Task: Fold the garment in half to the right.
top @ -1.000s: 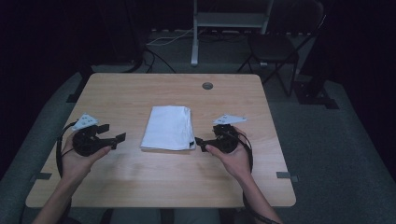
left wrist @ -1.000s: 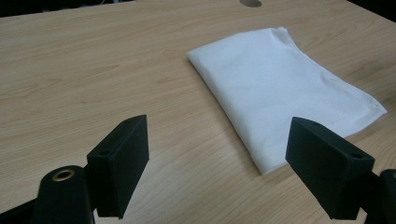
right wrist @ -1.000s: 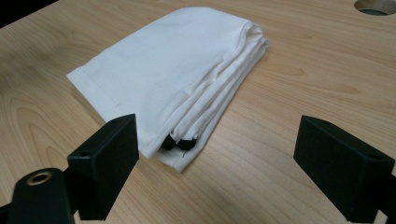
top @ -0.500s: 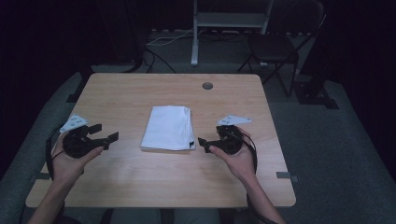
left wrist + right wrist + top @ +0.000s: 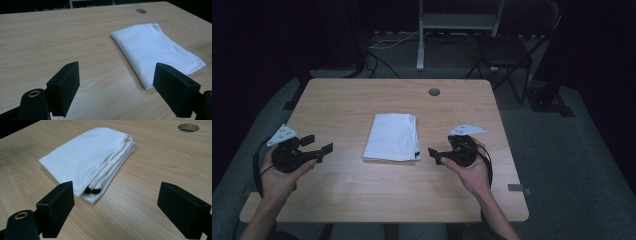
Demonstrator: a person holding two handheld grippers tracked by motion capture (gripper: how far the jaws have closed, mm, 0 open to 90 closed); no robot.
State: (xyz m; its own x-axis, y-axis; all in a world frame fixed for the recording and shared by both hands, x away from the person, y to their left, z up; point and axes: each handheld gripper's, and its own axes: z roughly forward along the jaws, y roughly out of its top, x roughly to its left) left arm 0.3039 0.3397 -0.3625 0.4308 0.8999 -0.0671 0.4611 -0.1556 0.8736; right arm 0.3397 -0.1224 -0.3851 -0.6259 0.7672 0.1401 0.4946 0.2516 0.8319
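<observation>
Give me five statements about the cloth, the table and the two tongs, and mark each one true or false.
1. The white cloth lies folded on the table. True.
2. The left tongs are clamped on the cloth. False: their jaws stand apart and hold nothing, with bare wood between them and the cloth.
3. The right tongs are open, close to the cloth's near right corner. True.
4. A cup stands on the table beside the cloth. False: besides the cloth, the tabletop has just a round hole near its far edge.
5. The cloth hangs over the table's edge. False: it lies flat near the middle.
</observation>
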